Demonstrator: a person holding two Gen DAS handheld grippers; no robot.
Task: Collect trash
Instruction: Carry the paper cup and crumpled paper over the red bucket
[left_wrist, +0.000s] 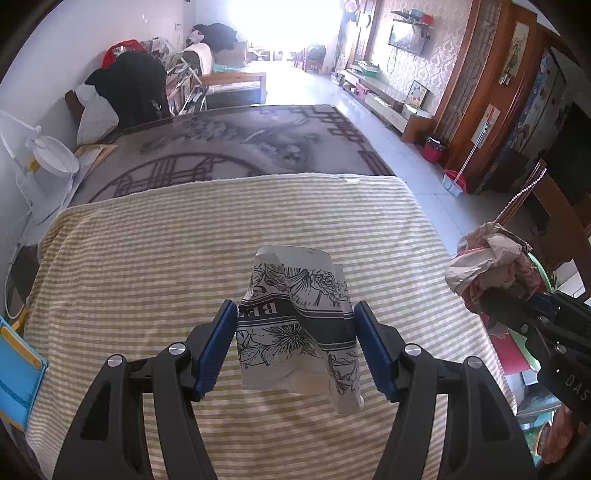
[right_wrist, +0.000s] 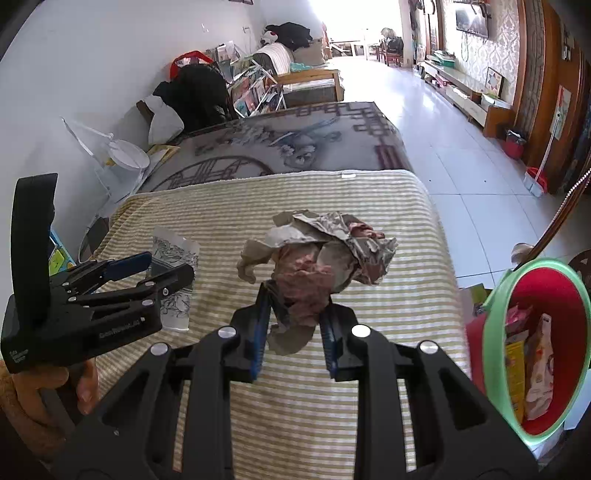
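left gripper (left_wrist: 295, 345) lower centre of frame, jaws clamped on crushed paper cup (left_wrist: 295, 325) with black floral print, held over striped cloth (left_wrist: 147, 266). right gripper (right_wrist: 295, 330) lower centre of its frame, jaws clamped on crumpled paper wad (right_wrist: 314, 258), brown and pinkish, also above striped cloth. red bin (right_wrist: 546, 332) with green rim at right edge, wrappers inside. patterned rug (left_wrist: 229, 144) in upper middle.
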